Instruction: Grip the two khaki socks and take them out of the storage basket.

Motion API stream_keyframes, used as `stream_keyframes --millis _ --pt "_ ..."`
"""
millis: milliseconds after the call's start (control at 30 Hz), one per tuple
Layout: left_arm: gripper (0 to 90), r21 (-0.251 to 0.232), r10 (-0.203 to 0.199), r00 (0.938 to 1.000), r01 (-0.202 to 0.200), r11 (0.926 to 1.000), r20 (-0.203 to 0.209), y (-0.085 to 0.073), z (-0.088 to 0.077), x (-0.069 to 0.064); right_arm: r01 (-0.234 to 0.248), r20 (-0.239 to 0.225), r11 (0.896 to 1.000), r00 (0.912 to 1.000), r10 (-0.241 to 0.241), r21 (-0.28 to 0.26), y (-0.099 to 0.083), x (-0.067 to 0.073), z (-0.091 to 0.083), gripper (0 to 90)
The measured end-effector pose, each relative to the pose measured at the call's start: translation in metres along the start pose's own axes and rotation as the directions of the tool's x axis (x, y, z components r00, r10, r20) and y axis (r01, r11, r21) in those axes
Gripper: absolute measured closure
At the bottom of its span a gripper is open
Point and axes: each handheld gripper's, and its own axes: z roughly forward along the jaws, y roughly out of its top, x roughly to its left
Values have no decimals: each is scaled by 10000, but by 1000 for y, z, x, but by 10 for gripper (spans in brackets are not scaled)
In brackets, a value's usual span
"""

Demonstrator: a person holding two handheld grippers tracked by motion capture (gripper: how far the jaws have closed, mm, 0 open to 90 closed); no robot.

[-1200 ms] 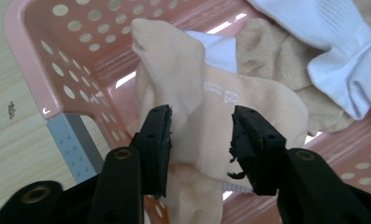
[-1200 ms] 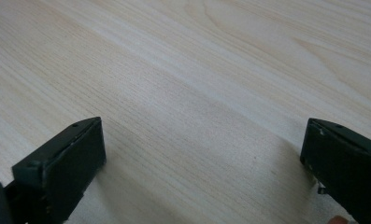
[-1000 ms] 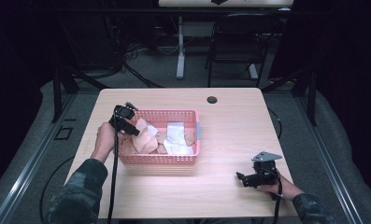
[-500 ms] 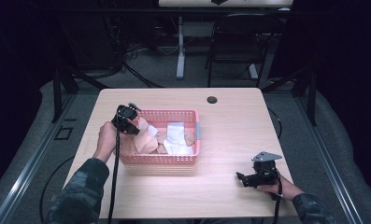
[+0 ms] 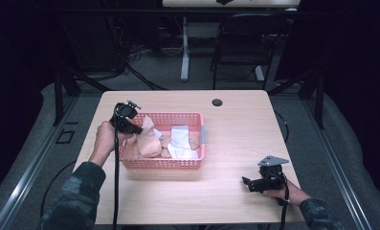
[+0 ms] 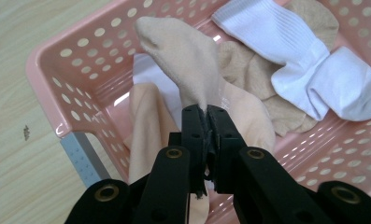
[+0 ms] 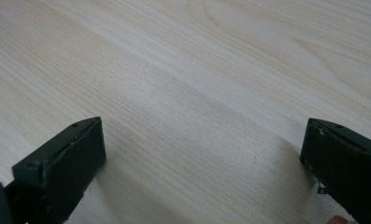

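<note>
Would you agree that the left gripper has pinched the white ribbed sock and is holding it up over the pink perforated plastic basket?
Not quite: the left gripper is shut on the beige sock, not the white ribbed sock, which lies loose in the pink perforated plastic basket. The left gripper view shows the beige fabric clamped between the black jaws, held above the basket as you said.

Lab-like recording room, dark curtains (image 5: 15, 57), floor cables (image 5: 139, 72), bare table (image 5: 235, 124)

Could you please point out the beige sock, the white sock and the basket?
beige sock (image 6: 183, 60), left gripper view, its raised upper part.
white sock (image 6: 304, 60), left gripper view, its middle.
basket (image 6: 47, 88), left gripper view, its pink corner wall.
</note>
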Motion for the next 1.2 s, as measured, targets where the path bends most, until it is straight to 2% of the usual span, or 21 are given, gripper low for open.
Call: stream_keyframes --millis 233,633,1200 --pt "861 -177 171 9998 -170 9997 61 5 -11 -2 6 -9 10000 10000 -6 9 0 0 0 0" --pt "861 -204 216 9995 -211 9996 215 11 -22 0 40 13 10000 10000 -40 41 0 0 0 0" --pt "861 -480 346 9987 -328 9983 373 19 -46 1 38 7 10000 10000 -38 36 0 0 0 0"
